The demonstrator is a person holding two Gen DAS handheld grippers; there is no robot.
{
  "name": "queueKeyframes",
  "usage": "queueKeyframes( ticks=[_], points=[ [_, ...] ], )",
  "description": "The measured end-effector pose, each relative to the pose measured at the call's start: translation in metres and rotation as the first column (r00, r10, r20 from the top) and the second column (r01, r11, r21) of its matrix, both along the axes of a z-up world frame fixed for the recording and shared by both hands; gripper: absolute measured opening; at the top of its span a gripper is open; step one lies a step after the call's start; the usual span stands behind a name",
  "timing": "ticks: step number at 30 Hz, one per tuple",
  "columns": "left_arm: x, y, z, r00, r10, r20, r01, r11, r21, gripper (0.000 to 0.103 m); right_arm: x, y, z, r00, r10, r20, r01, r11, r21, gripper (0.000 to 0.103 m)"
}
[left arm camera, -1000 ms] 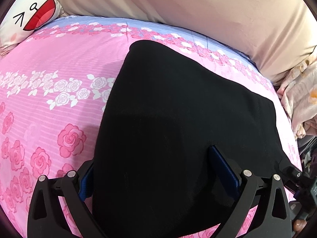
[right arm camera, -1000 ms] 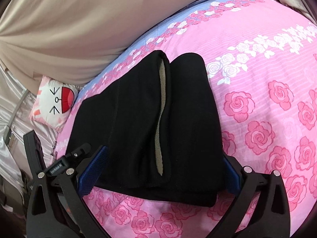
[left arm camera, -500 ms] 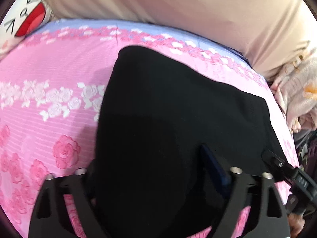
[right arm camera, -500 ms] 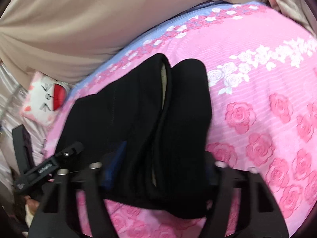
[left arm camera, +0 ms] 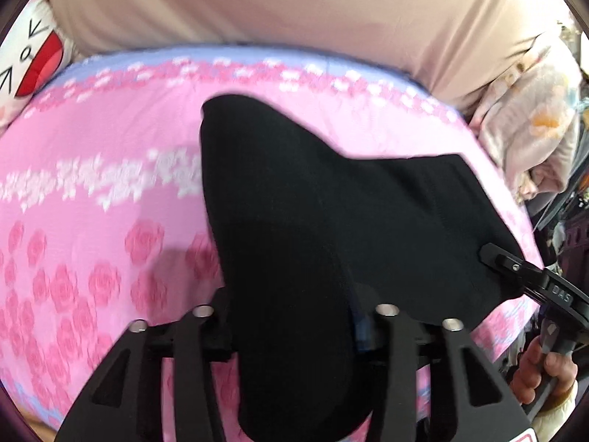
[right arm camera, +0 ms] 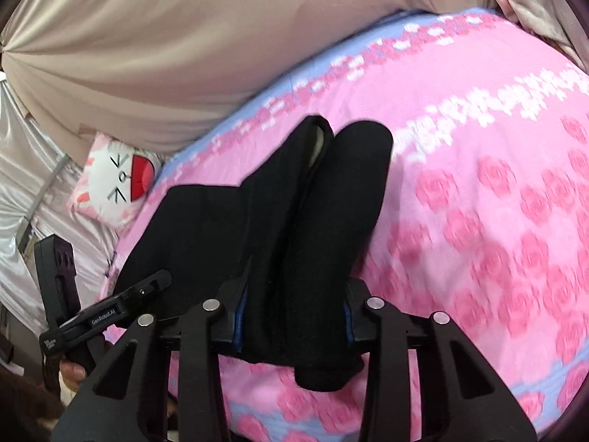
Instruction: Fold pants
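both grippers, left (left arm camera: 294,324) and right (right arm camera: 292,316), were clamped on the near edge of black pants (left arm camera: 331,221) on a pink sheet (left arm camera: 92,184).

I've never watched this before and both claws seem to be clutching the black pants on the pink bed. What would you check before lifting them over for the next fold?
1. Left claw shut on the black pants: ok.
2. Right claw shut on the pants, at the bunched near edge: ok.
3. All layers caught in each grip: cannot tell, the fabric hides the pads.
4. Far end of the pants lying flat on the rose bedsheet: ok.
5. Landing space beyond the pants free of clutter: ok; the cartoon-face pillow sits off to the side.
6. Sharp view: not ok, both pictures are blurred.
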State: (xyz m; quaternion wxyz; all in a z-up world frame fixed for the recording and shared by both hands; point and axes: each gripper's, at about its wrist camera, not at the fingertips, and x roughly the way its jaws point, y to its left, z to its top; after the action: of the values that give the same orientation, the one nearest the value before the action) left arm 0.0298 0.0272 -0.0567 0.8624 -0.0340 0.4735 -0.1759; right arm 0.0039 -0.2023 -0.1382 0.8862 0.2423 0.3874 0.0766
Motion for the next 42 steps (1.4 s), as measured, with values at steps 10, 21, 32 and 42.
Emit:
queueKeyframes(
  ticks=[10,21,32,42],
  points=[
    [0.007,-0.006,-0.024,0.992,0.118,0.033,-0.120,0.989,0.088,0.098,0.004,-0.002,-0.021,1.000,-0.017,-0.016,0.017,0.999,0.046,0.095],
    [0.001,-0.011,0.005,0.998,0.016,0.068,-0.018,0.999,0.031,0.036,0.005,0.005,-0.012,0.999,-0.024,0.022,0.024,1.000,0.005,0.039],
    [-0.014,-0.022,0.027,0.993,-0.019,0.119,0.009,0.996,0.084,0.035,-0.008,0.003,0.009,0.997,-0.004,0.071,0.001,0.999,0.043,0.038],
    [-0.024,-0.031,0.033,0.988,-0.026,0.155,0.003,0.989,0.146,0.035,-0.013,0.003,0.011,0.998,0.003,0.069,-0.006,0.999,0.043,0.038]
  ],
)
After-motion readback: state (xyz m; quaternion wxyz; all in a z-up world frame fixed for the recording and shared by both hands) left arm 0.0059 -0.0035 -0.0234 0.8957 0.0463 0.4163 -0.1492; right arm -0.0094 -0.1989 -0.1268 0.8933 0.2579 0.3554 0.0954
